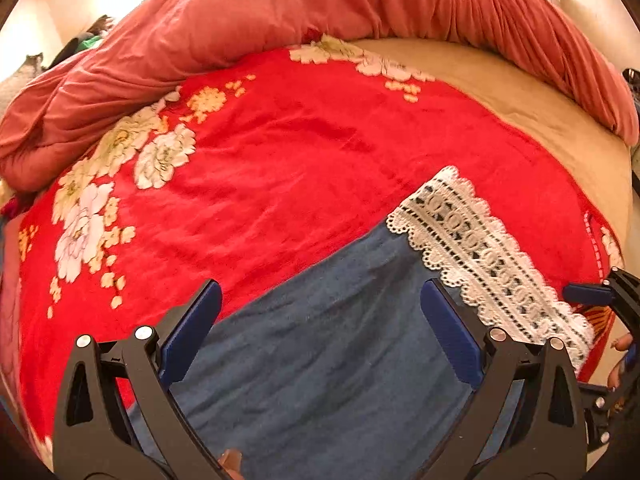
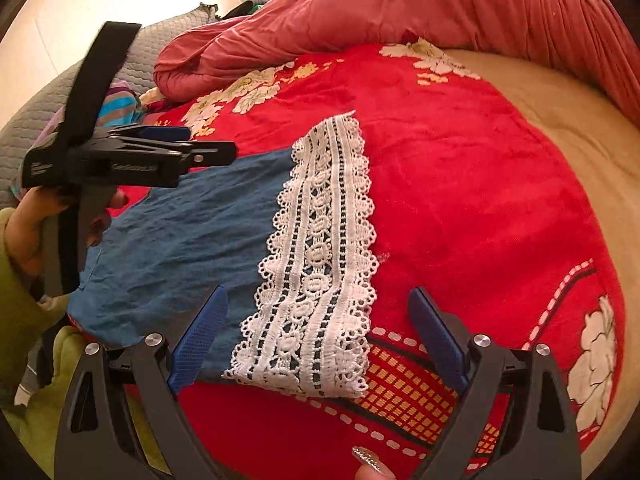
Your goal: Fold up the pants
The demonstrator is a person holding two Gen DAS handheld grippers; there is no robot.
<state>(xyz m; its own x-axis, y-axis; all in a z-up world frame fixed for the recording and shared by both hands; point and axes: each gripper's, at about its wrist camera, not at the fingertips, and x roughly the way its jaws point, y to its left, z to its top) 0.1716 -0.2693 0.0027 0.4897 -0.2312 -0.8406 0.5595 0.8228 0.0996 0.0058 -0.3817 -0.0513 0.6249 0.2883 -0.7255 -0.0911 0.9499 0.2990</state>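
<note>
Both grippers hover just above the bed with nothing between their fingers: the left gripper (image 1: 320,304) spread wide over the blue cloth, the right gripper (image 2: 318,308) equally wide over the lace hem. The pants (image 2: 188,232) lie flat on a plush red blanket (image 1: 300,160) printed with pale flowers — soft, slightly creased blue fabric ending in a broad band of white lace trim (image 2: 320,248) with scalloped edges. A bunched pink duvet (image 1: 320,4) rings the far side, beside bare tan sheet (image 1: 540,112).
</note>
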